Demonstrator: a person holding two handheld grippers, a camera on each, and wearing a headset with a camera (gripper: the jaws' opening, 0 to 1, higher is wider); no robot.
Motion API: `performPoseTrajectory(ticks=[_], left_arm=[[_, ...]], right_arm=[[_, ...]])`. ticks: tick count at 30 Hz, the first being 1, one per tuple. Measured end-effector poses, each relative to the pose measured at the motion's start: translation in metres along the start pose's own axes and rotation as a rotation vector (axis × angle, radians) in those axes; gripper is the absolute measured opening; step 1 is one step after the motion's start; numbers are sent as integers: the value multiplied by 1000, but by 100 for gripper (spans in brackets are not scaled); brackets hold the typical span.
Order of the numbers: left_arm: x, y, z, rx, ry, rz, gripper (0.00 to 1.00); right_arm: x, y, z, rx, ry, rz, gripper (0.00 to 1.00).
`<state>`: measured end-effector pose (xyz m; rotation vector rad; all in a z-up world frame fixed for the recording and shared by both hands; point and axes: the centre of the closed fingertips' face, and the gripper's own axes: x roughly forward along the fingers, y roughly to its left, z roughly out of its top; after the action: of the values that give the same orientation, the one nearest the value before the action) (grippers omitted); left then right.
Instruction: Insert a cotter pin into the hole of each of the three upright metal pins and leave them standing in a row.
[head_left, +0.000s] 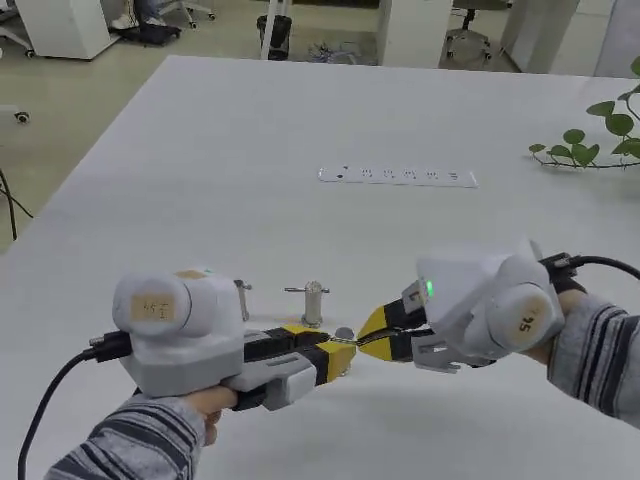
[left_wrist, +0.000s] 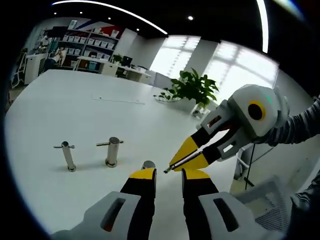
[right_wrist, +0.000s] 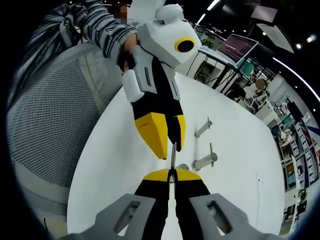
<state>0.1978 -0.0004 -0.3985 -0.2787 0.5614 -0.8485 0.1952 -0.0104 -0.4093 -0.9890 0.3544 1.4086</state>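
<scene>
Here, three metal pins (two cottered), right tongs tight on one cotter pin, left tongs ajar.

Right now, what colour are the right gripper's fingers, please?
Black fingers with yellow tips; best in left gripper view.

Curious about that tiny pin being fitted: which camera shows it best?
Left gripper view: the cotter pin shows side-on in the right gripper. The right gripper view foreshortens it; the head view gives a sliver.
</scene>
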Motion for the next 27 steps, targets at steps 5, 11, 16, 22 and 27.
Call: performPoseTrajectory(ticks=[5,11,16,22,27], left_arm=[[0,-1,-1,-40,-14,-8,9],[-1,-3,1,-62,-29,-17,2],[-1,-3,1,-76,-34,-26,0],[0,-5,0,-53,-32,-44,0],[-1,-6,1,9,-36,-58,0]], right_arm=[[0,2,6,-15,-13,8,0],[0,4,11,-20,-25,15,0],[0,3,12,-17,-28,11,0],[0,3,12,5,-37,13,0],[-1,2,13,55,-56,15,0]])
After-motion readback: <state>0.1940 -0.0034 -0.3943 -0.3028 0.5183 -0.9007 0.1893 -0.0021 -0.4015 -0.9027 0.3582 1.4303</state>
